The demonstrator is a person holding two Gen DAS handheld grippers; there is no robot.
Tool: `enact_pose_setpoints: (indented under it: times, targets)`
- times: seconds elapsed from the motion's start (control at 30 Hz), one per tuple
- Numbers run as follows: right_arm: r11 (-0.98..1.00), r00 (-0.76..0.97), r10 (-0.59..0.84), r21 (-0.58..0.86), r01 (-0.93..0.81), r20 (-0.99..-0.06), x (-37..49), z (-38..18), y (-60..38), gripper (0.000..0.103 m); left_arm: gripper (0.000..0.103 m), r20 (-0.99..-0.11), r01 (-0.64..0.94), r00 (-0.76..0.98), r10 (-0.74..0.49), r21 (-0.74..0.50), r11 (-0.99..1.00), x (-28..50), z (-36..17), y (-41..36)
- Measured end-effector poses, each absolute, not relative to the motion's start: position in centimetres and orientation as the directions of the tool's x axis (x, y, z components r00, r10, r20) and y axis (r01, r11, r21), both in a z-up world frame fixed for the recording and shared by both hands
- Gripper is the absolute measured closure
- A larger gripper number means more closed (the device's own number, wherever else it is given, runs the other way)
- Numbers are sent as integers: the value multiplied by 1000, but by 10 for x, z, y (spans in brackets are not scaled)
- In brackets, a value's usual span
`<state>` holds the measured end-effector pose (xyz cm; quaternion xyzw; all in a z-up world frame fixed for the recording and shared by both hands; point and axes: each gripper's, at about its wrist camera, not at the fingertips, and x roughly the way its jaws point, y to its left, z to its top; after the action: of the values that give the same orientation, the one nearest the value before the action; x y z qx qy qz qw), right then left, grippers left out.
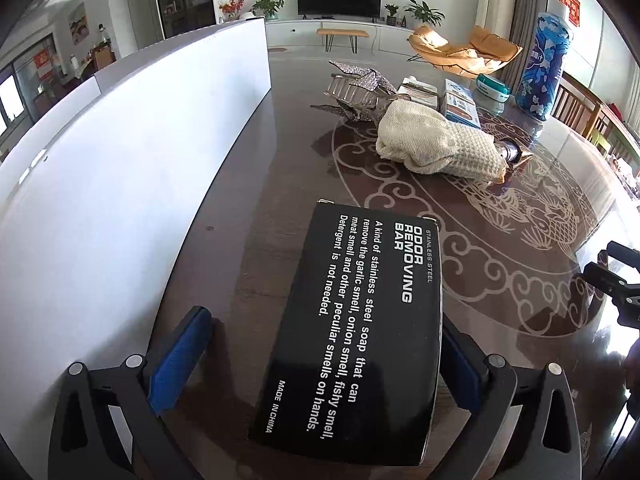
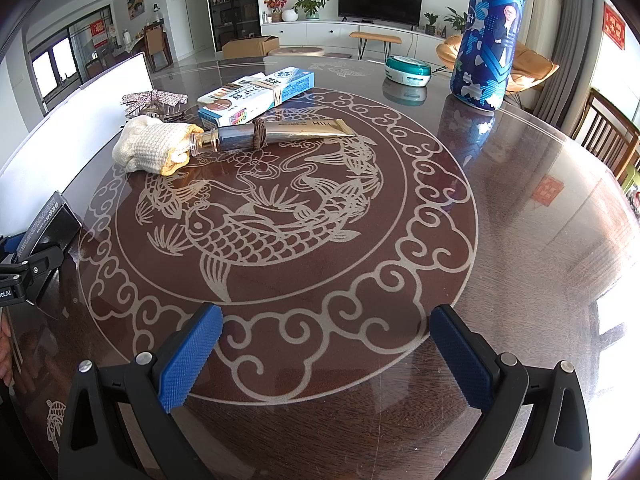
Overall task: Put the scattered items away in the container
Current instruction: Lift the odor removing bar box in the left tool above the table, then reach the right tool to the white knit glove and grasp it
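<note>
A black box (image 1: 360,320) printed "Odor Removing Bar" lies between the fingers of my left gripper (image 1: 324,320), which is open. The right pad touches the box's side and a gap shows at the left pad (image 1: 180,356). The white container (image 1: 120,160) stands directly left of the box. My right gripper (image 2: 326,312) is open and empty above the patterned table. Further back lie a cream knitted cloth (image 2: 148,146), a silver tube (image 2: 280,132) with a brown cord around it, banded toothpaste boxes (image 2: 256,94) and a rhinestone hair clip (image 2: 154,100).
A tall blue patterned can (image 2: 486,36) and a teal round tin (image 2: 408,69) stand at the table's far right. The glass-topped round table (image 2: 520,240) is open in the middle and right. Wooden chairs (image 2: 608,132) line the right edge. The right gripper (image 1: 616,276) shows at the left view's edge.
</note>
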<state>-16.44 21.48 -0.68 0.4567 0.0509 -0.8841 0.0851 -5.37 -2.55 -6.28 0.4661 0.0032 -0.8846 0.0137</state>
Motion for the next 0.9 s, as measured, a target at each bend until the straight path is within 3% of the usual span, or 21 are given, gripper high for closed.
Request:
enact_pose_setpoints:
  times: [0.9]
  targets:
    - [-980,-569,-104,-13,198,-816,-164,-7,215,0,0,-821,-67,-571,32,7,-998,-65,-62,-23]
